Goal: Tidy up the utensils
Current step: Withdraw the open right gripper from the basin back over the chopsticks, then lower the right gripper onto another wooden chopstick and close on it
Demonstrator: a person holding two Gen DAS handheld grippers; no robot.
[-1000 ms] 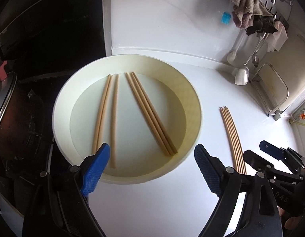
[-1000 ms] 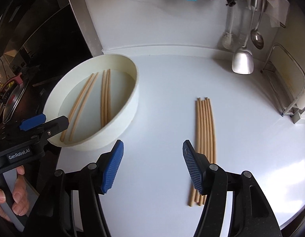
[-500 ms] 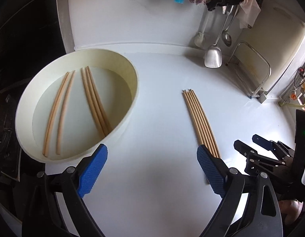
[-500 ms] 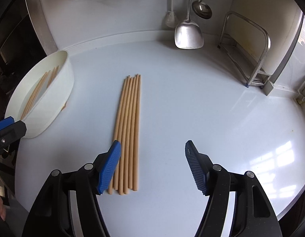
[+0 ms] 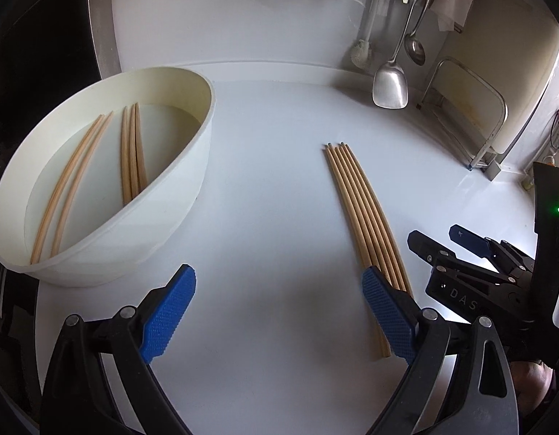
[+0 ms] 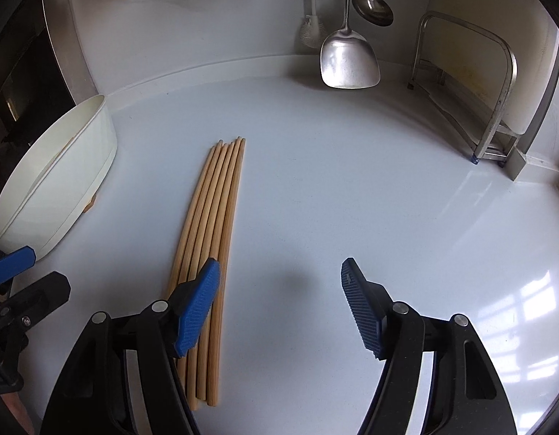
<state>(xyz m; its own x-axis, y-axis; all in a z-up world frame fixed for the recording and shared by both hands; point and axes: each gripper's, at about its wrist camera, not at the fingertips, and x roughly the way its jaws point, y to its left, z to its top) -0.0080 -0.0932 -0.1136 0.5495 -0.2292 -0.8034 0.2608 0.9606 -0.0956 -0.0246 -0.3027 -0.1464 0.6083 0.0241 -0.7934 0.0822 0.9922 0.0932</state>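
Note:
Several wooden chopsticks lie side by side on the white counter; they also show in the right wrist view. More chopsticks lie inside a white round basin at the left, which also shows in the right wrist view. My left gripper is open and empty, between the basin and the counter chopsticks. My right gripper is open and empty, its left finger over the near ends of the counter chopsticks. The right gripper also shows in the left wrist view.
A steel spatula, a ladle and a white brush hang at the back wall. A metal rack stands at the right. A dark stove area lies left of the basin.
Both grippers have swung right, away from the basin. The counter chopsticks now lie near the middle of the left view and under the right gripper's left finger.

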